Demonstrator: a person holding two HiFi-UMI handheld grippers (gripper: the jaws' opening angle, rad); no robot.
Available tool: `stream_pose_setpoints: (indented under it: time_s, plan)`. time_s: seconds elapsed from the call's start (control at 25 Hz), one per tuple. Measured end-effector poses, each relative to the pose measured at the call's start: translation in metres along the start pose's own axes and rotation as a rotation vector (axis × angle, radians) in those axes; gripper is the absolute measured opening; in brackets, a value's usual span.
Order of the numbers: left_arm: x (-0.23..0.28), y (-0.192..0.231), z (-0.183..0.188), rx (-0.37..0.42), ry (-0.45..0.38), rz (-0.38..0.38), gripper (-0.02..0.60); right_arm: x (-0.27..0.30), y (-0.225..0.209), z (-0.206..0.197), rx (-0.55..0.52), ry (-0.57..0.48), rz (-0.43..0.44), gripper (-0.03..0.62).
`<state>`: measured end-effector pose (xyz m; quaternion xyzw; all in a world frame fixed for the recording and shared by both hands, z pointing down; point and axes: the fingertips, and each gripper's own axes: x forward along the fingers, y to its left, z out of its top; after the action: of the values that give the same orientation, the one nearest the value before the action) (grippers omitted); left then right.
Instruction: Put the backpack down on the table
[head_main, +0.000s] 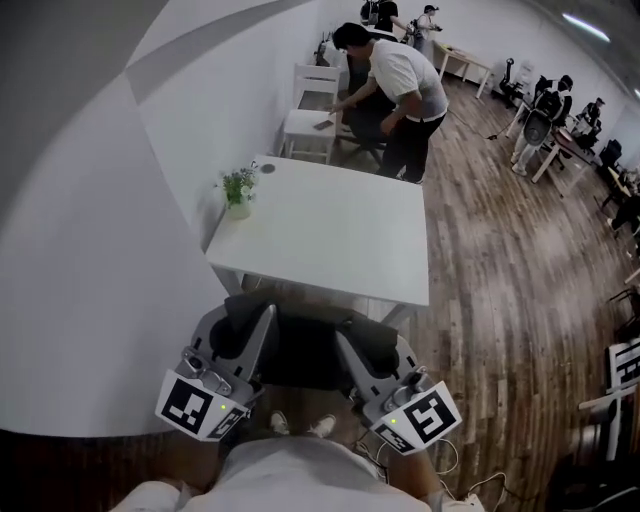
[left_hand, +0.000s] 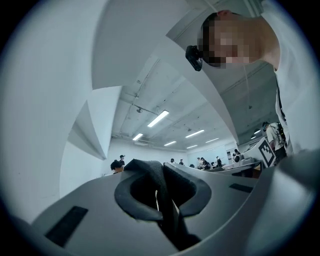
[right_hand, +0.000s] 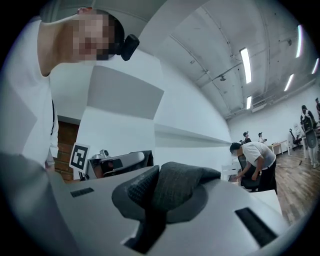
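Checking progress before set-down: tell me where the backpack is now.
In the head view, the backpack hangs at bottom centre, held by the left claw and the right claw, just short of the near edge of the white table, not on it.

Left hand-held gripper (head_main: 250, 335) and right hand-held gripper (head_main: 358, 360), side by side and both clamped.
Both are held low in front of the person's torso, pointing forward and almost level, with the tips leaning a little toward each other. The jaws of each one stand nearly together and pinch black padded fabric of the backpack (head_main: 300, 355). The marker cubes are at the rear, close to the body.
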<state>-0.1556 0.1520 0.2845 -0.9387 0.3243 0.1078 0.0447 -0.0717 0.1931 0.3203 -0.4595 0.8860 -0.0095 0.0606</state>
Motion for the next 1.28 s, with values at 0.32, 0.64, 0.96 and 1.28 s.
stream_pose_setpoints:
  time_s: [0.32,0.64,0.96,1.28]
  plan:
    - [0.047,-0.006,-0.001,0.046,-0.007,0.015,0.044,-0.005,-0.036,0.014,-0.025,-0.027,0.028,0.054]
    - [0.082,-0.009,-0.011,0.03,0.0,-0.002,0.044,-0.005,-0.073,0.017,-0.023,-0.013,0.02,0.054]
    - [0.116,0.008,-0.01,0.026,0.01,-0.065,0.044,0.015,-0.103,0.025,-0.009,-0.01,-0.014,0.054]
    - [0.157,0.035,-0.031,-0.019,0.042,-0.118,0.044,0.054,-0.147,0.017,0.019,0.007,-0.098,0.054]
